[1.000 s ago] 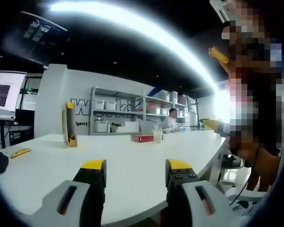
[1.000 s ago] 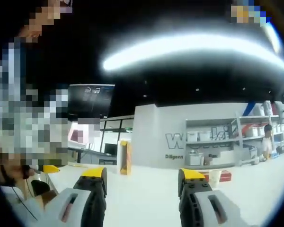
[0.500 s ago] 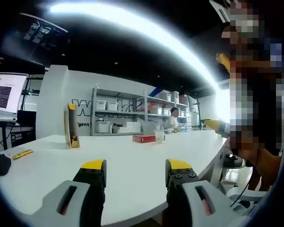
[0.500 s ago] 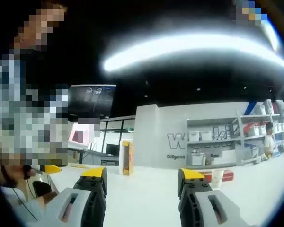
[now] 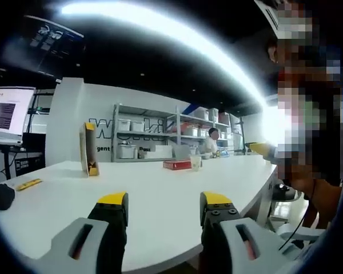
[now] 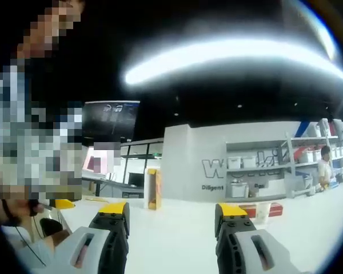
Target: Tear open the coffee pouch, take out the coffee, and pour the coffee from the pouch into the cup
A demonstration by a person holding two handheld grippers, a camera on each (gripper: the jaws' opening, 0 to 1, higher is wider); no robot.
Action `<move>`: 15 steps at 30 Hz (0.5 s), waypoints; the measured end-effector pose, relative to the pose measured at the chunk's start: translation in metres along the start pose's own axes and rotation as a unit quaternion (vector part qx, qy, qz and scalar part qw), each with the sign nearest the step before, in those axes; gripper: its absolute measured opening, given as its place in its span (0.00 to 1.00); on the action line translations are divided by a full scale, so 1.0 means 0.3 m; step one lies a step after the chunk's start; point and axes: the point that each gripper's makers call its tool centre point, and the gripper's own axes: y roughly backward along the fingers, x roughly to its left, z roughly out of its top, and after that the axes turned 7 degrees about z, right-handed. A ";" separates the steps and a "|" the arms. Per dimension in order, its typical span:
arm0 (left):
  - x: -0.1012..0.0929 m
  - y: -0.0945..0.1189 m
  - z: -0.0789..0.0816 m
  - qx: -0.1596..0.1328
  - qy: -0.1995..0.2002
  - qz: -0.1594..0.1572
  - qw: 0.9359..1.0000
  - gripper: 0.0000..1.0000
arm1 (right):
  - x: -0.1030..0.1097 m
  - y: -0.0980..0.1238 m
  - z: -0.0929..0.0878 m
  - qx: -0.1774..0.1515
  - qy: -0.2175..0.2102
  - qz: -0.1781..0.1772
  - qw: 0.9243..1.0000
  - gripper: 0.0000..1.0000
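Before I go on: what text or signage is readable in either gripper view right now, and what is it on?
"W" and a trailing "i": large letters on the grey wall, the middle hidden by the shelving.
"Diligent": small line under them on that wall; the rest is blurred.
Left gripper view: the same wall lettering is mostly covered by the upright yellow pouch and shelves; not legible.
White screen: dark text block, too small to read.
Red box and cup: nothing legible.

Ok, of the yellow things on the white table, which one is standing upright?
The tall yellow pouch, standing on end towards the far side of the table. The other yellow item, a small flat packet near the left edge, lies flat.
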 end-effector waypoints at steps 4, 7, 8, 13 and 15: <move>0.013 -0.003 0.000 0.004 -0.001 0.004 1.000 0.52 | -0.002 -0.003 -0.007 0.000 -0.002 0.000 1.000 0.60; 0.032 -0.006 0.001 0.003 -0.004 0.009 1.000 0.52 | 0.002 -0.008 -0.020 0.005 -0.005 0.003 1.000 0.60; 0.040 -0.009 0.000 0.003 -0.003 0.011 1.000 0.52 | 0.003 -0.009 -0.023 0.006 -0.005 0.003 1.000 0.60; 0.060 -0.024 0.012 0.003 -0.007 0.014 1.000 0.52 | 0.009 -0.008 -0.015 0.006 0.001 0.002 1.000 0.60; 0.067 -0.027 0.021 0.002 -0.010 0.014 1.000 0.52 | 0.012 -0.009 -0.011 0.005 0.004 0.002 1.000 0.60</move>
